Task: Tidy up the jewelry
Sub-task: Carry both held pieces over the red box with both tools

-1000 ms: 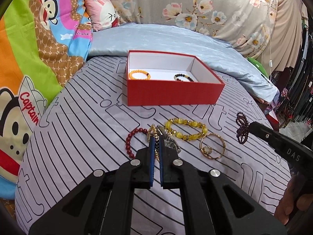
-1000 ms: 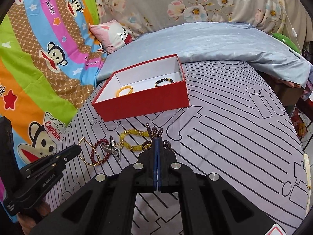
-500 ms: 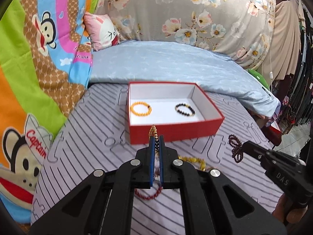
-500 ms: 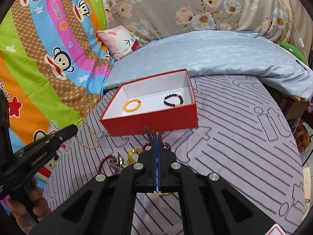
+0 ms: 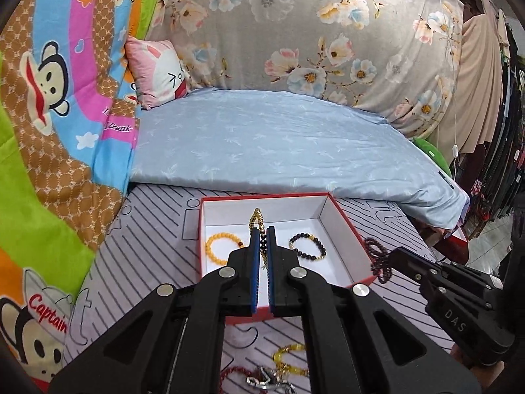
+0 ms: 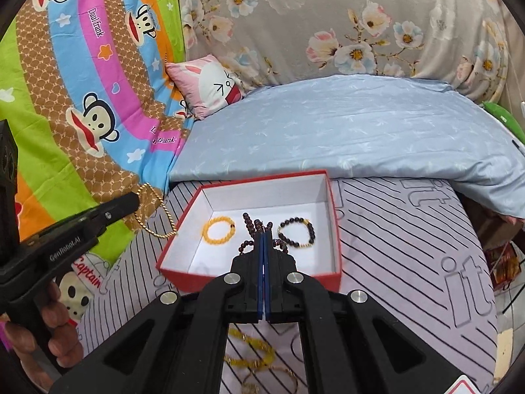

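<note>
- Gold beaded chain bracelet (image 5: 257,220) pinched in the left claw (image 5: 262,229), jaws nearly closed on it; it dangles near the left rim of the red cardboard box with white lining (image 5: 343,216). Right wrist view puts the chain outside that wall, so a release now would likely miss the box.
- Dark garnet-red bead bracelet (image 6: 254,229) clamped in the right claw (image 6: 264,234), jaws all but shut, loops hanging either side. Loops could catch on a finger at release.
- Orange bead bracelet (image 6: 219,229) and black bead bracelet with gold accent (image 6: 296,232) already lie on the box floor; a drop on top risks tangling.
- Both claws converge on one box; collision possible.
- Yellow bead bracelet (image 6: 252,348) and thin gold bangle (image 6: 279,377) remain on the striped grey bed sheet (image 6: 410,262), near the box's front wall.
</note>
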